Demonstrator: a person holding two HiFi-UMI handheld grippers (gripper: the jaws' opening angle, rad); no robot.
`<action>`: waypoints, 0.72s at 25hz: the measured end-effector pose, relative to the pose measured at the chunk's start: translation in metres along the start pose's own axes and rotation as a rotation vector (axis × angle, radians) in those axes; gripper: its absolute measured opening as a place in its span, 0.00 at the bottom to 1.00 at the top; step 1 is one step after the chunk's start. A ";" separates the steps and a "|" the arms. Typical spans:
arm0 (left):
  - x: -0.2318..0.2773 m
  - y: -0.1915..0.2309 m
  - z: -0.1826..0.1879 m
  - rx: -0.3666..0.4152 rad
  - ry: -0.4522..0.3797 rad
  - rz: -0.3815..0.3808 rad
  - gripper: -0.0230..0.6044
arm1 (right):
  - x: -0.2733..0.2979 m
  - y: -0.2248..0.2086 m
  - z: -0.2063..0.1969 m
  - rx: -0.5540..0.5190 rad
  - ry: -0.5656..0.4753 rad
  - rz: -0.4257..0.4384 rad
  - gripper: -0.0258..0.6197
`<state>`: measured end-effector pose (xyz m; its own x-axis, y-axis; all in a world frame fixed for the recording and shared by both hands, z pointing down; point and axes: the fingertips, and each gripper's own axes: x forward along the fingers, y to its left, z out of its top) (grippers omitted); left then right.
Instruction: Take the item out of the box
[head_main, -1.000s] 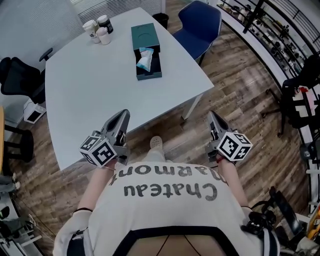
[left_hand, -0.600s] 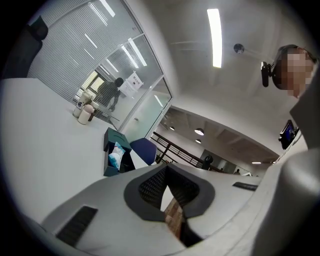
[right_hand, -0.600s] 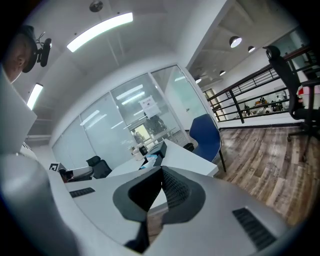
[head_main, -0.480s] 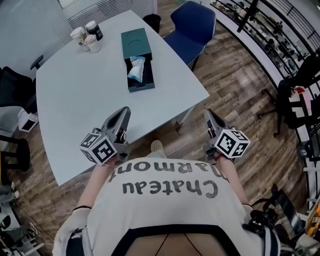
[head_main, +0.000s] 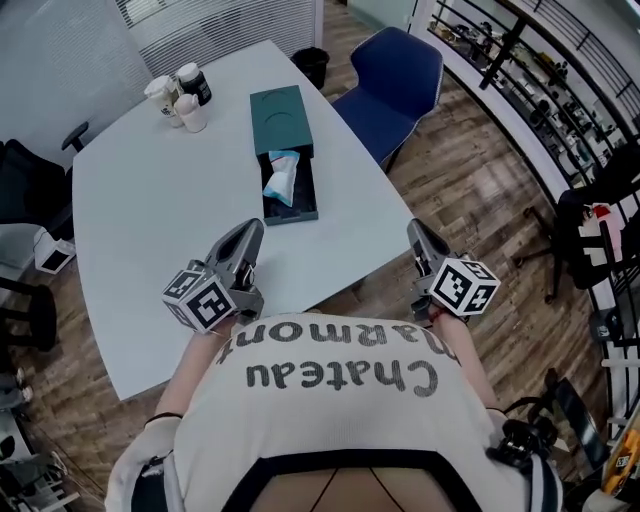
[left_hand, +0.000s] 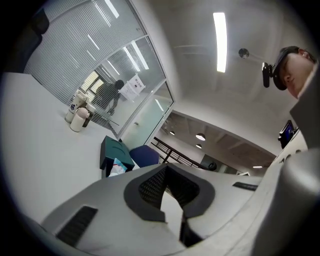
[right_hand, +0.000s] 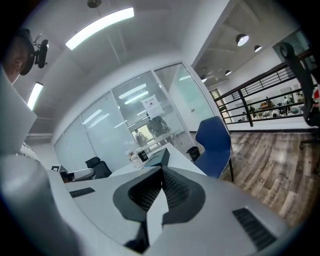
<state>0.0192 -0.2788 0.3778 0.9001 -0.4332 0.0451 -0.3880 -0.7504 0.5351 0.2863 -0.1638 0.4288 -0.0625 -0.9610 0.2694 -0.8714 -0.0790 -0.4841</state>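
Smooth matt white table top, matt dark-teal cardboard-looking box, crinkly glossy blue-and-white plastic packet, wood-grain plank floor with slight sheen, smooth blue moulded-plastic chair.

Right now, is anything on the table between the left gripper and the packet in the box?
Nothing visible: only bare table lies between the left gripper and the packet in the open box. The cups stand away at the far corner.

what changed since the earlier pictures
The person has stepped toward the table, carrying both tools forward: the box and the item in it now lie nearer to them. Unchanged: left tool and right tool shut and empty, item in the box.
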 end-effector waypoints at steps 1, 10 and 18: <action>0.003 0.005 0.004 0.011 0.003 -0.002 0.02 | 0.008 0.001 0.004 -0.006 0.004 0.006 0.04; 0.024 0.030 0.026 0.124 0.027 0.004 0.02 | 0.061 -0.001 0.015 0.010 0.035 0.028 0.04; 0.024 0.057 0.021 0.082 0.002 0.071 0.02 | 0.100 0.001 0.002 -0.004 0.111 0.064 0.04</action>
<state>0.0143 -0.3424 0.3920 0.8703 -0.4856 0.0822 -0.4654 -0.7564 0.4597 0.2806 -0.2601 0.4535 -0.1710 -0.9288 0.3287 -0.8657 -0.0176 -0.5002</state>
